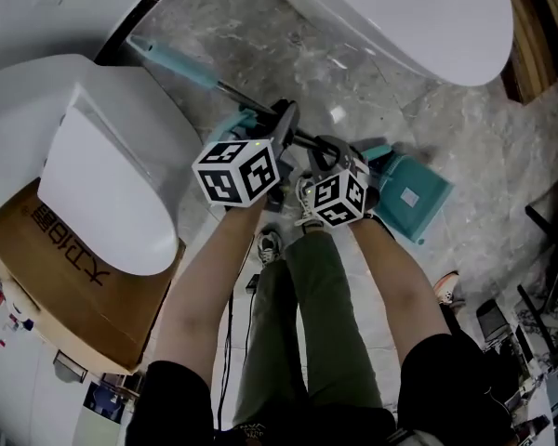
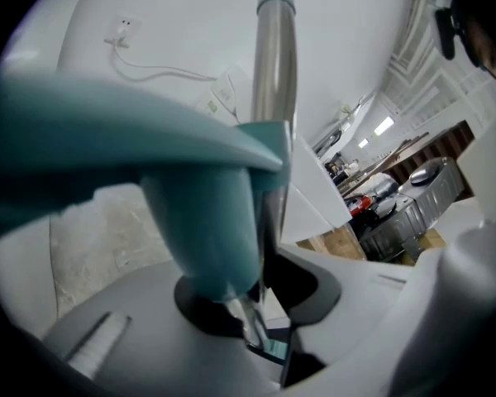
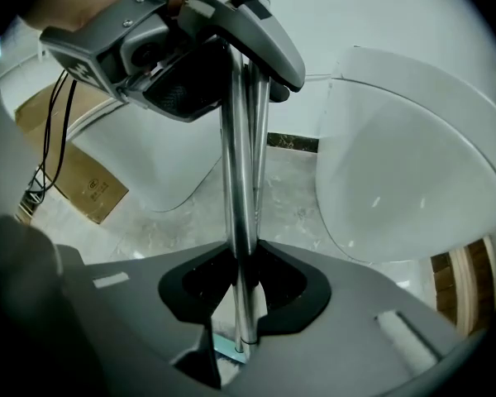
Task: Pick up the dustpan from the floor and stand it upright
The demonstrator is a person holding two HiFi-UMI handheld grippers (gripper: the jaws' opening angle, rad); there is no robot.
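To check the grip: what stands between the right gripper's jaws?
A metal pole stands there, and the jaws are closed on it; the right gripper view shows this.
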